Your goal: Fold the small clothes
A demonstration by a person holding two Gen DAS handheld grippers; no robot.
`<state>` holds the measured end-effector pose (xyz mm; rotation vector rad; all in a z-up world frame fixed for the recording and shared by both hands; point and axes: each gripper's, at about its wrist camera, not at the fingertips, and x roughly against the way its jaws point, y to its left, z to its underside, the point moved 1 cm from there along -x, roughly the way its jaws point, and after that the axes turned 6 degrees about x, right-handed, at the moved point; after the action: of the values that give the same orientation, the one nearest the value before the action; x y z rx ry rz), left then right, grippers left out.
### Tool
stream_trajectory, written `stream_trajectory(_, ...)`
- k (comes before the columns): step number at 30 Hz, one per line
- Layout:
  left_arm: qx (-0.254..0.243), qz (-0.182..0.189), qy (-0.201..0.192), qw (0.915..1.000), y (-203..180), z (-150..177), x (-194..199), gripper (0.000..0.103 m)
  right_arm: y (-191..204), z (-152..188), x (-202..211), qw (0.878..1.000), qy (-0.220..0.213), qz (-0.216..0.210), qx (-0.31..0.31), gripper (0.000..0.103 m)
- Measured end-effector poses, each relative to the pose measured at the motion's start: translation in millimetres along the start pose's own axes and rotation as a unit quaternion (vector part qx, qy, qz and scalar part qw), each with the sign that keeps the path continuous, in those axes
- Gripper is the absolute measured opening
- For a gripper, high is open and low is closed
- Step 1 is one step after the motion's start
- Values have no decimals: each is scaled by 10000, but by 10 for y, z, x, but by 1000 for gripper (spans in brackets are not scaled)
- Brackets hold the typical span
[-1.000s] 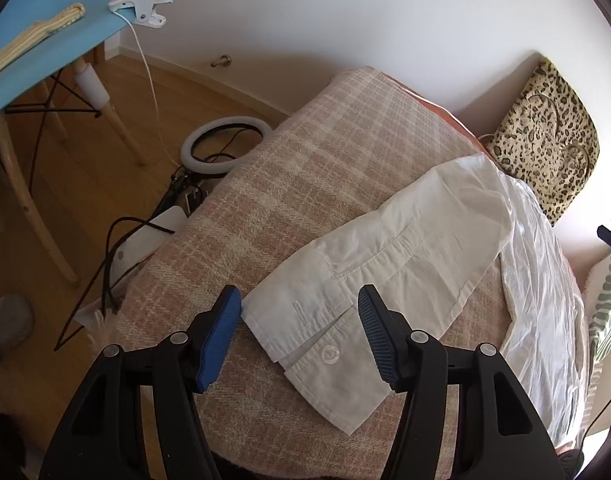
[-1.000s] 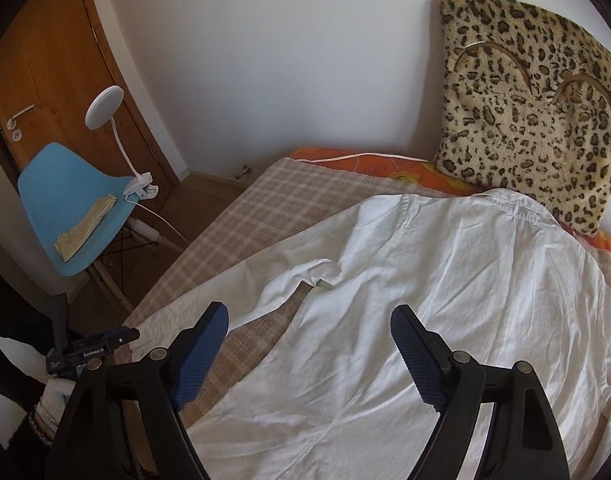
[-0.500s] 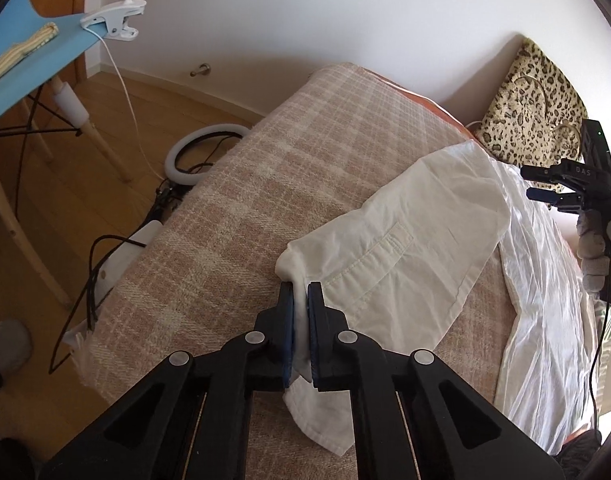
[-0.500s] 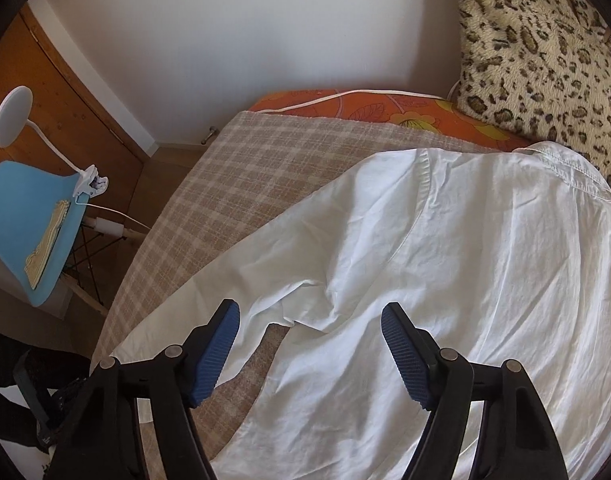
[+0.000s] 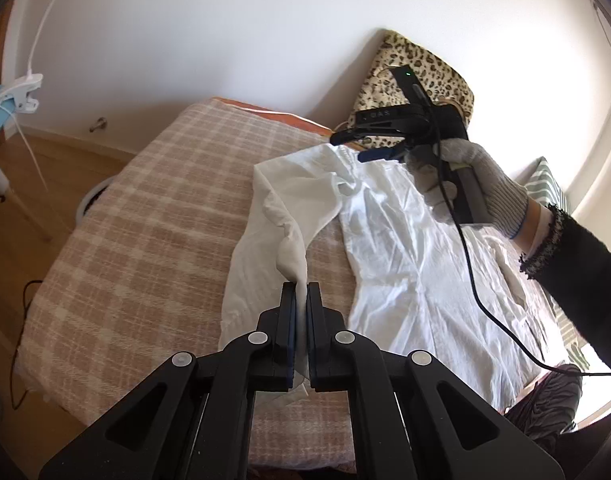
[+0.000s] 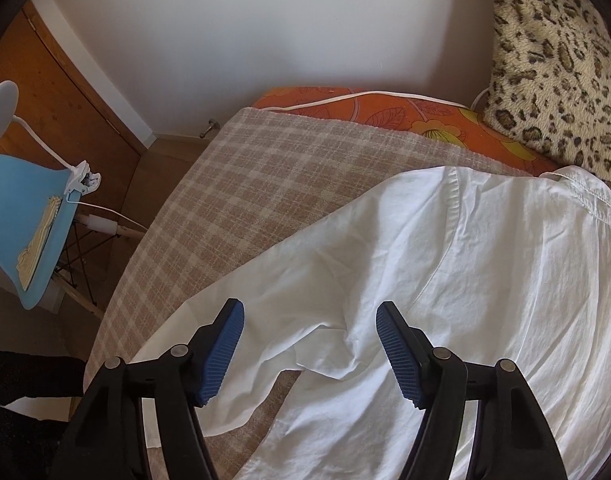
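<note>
A white shirt [image 5: 417,264] lies spread on a plaid blanket [image 5: 145,232] on the bed. My left gripper [image 5: 300,292] is shut on the shirt's sleeve [image 5: 273,216], near the cuff, and holds it lifted above the blanket. My right gripper [image 6: 310,316] is open with blue pads, hovering just above the shirt [image 6: 485,280] where the sleeve meets the body, near the armpit fold. It also shows in the left wrist view [image 5: 365,144], held by a gloved hand over the collar end.
A leopard-print cushion [image 6: 557,52] leans on the wall at the bed's head. An orange sheet [image 6: 405,114] shows beyond the blanket. A blue chair [image 6: 21,224] with a clip lamp [image 6: 81,180] stands on the wooden floor to the left.
My left gripper closed on the sleeve cuff and lifted it up and toward the shirt body. My right gripper moved forward and down over the shoulder area, staying open.
</note>
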<state>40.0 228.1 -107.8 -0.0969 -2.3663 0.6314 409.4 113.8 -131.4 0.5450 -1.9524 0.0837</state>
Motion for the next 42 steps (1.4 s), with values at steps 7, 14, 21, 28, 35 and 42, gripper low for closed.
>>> stream_trajectory(7,-420,451,438,9971,-376,238,-153,3,-21,-235,-269,9988,219,-220,-390,74)
stream_trajectory(14,-675,396,601,9951,-459,332,-205,3,79,-371,-534,9978,441,-185,-456,74)
stream_trajectory(21,-892,514,819,9913,-530,447,-221,3,-9,-389,-784,9973,430,180,-565,33)
stream_trajectory(28,-971,641,733,9905,-612,423,-168,3,-364,-398,-469,9969,270,81,-730,3)
stream_trajectory(35,-1410,813,767,9837,-887,504,-186,3,-598,-348,-26,9973,-20,2,-739,0)
stream_trajectory(42,-1887,859,1150,9715,-1079,740,-294,3,-1004,-21,200,9951,-117,182,-964,0)
